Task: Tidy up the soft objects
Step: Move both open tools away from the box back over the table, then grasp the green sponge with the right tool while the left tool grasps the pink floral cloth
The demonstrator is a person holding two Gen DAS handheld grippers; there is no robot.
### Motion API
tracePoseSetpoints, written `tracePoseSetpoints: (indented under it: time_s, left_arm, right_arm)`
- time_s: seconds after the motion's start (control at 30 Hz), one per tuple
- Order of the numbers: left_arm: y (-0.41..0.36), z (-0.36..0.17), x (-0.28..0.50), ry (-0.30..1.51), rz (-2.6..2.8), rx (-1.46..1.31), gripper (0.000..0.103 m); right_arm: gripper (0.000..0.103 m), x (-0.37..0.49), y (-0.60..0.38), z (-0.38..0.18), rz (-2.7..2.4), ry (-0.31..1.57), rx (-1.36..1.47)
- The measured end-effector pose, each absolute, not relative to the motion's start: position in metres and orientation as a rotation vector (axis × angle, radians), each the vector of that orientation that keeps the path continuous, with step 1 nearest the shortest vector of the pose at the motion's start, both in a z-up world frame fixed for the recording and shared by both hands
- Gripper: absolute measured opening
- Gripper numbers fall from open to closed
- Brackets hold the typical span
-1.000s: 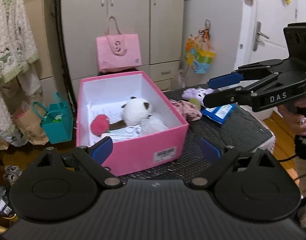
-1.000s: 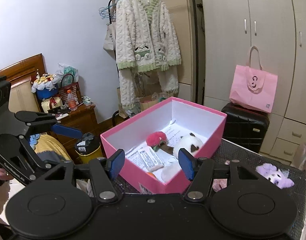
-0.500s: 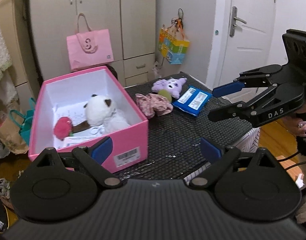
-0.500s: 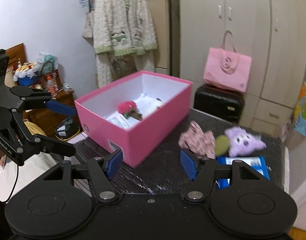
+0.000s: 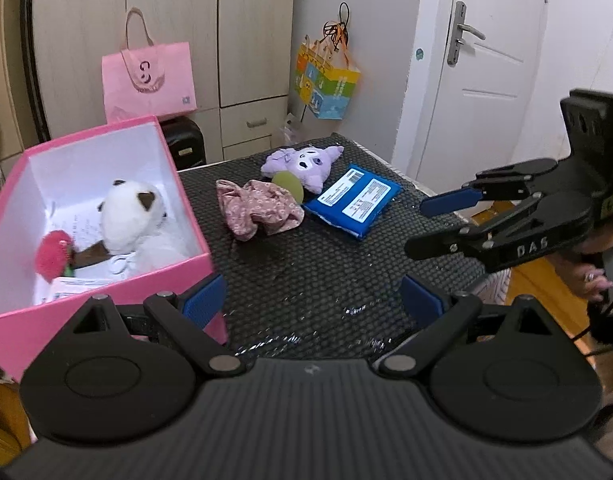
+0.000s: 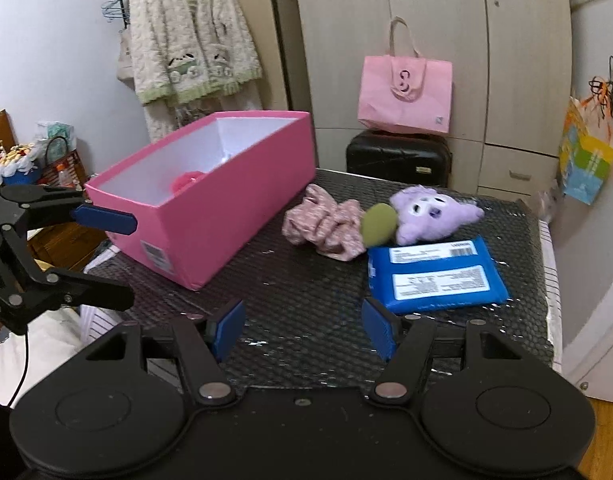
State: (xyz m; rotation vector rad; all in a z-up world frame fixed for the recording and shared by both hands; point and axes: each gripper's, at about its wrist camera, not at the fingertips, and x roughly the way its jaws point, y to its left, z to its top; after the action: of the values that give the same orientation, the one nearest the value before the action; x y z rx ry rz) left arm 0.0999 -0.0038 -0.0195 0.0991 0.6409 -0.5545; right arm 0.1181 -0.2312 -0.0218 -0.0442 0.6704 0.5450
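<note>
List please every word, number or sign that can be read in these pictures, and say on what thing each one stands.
"DAS": white letters on the black right gripper, seen by the left wrist camera.
A curly mark like "3" or "G": on the pink paper tote bag; uncertain.
Too small to read: white labels on the flat blue plastic packet; barcode sticker on the pink cardboard box; printed papers inside the box.
</note>
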Motion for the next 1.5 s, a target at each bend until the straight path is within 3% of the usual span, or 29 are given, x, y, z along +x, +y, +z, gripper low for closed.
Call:
tracePoseSetpoints:
  time_s: [0.5, 1.1, 1.27, 1.4, 1.5]
  left_arm:
    - [-0.06, -0.045, 0.132, 0.537, -0.438, 0.098, 0.095]
    - [-0.116, -0.059, 0.209, 0.402, -0.193, 0.213, 0.092]
    - [-0.113, -0.065, 0.236, 0.461, -0.17, 0.155, 0.082]
    - [-0.107, -0.079, 0.25, 0.563, -0.204, 0.099, 0.079]
    - [-0.102, -0.089, 0.254, 0.598, -0.199, 0.055, 0.078]
  right_arm:
    - [0.072, 0.173, -0.274, -0.053, 0.486, 0.592, 0.042]
    - [0.072, 0.253, -0.254, -0.036, 0.557, 0.594, 0.075]
    - [0.058, 0.283, -0.246, -0.035, 0.566, 0.607, 0.123]
    - [0.035, 0.301, -0.237, -0.046, 0.592, 0.646, 0.131]
    - [0.031, 0.309, -0.232, -0.058, 0.6, 0.678, 0.12]
